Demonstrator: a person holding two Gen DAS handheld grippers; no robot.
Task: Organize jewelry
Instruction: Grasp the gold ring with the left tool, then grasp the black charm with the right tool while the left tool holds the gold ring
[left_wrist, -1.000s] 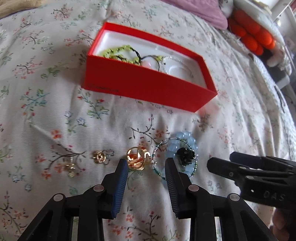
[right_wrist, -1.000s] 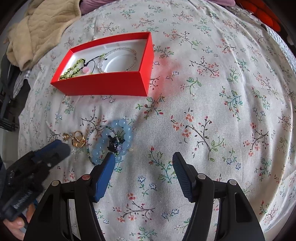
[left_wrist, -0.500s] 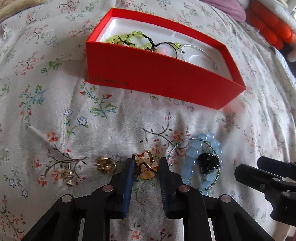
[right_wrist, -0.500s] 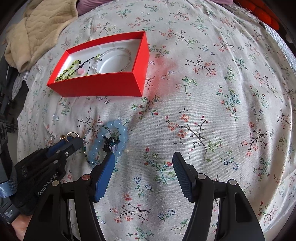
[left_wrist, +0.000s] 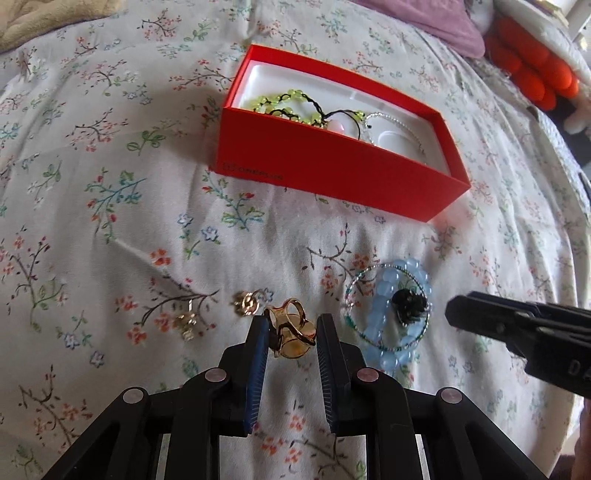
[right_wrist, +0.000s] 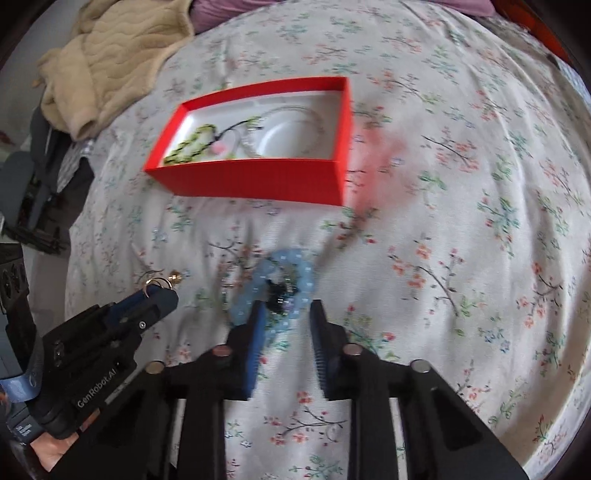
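Observation:
My left gripper (left_wrist: 291, 323) is shut on a gold ring (left_wrist: 291, 332), which shows at its tip (right_wrist: 157, 283) in the right wrist view. A blue bead bracelet (left_wrist: 380, 310) with a black flower piece (left_wrist: 408, 306) lies flat on the floral sheet. My right gripper (right_wrist: 286, 308) hovers over it with its jaws closing. The bracelet (right_wrist: 295, 266) shows blurred between them. From the left wrist view the right gripper (left_wrist: 452, 312) is just right of the bracelet, not touching. The red box (left_wrist: 332, 173) holds a green bead bracelet (left_wrist: 280, 105) and a silver chain (left_wrist: 391, 122).
Two small gold pieces (left_wrist: 245, 303) (left_wrist: 188, 323) lie on the sheet left of the ring. A beige blanket (right_wrist: 122, 48) is bunched at the far left. A purple pillow (left_wrist: 443, 26) and an orange plush thing (left_wrist: 532, 77) lie beyond the box. The bed's edge drops off at left (right_wrist: 37, 184).
The left jaws closed on the gold ring and now hold it. The right jaws went from wide to narrow, and the gripper shifted left over the blue bracelet.

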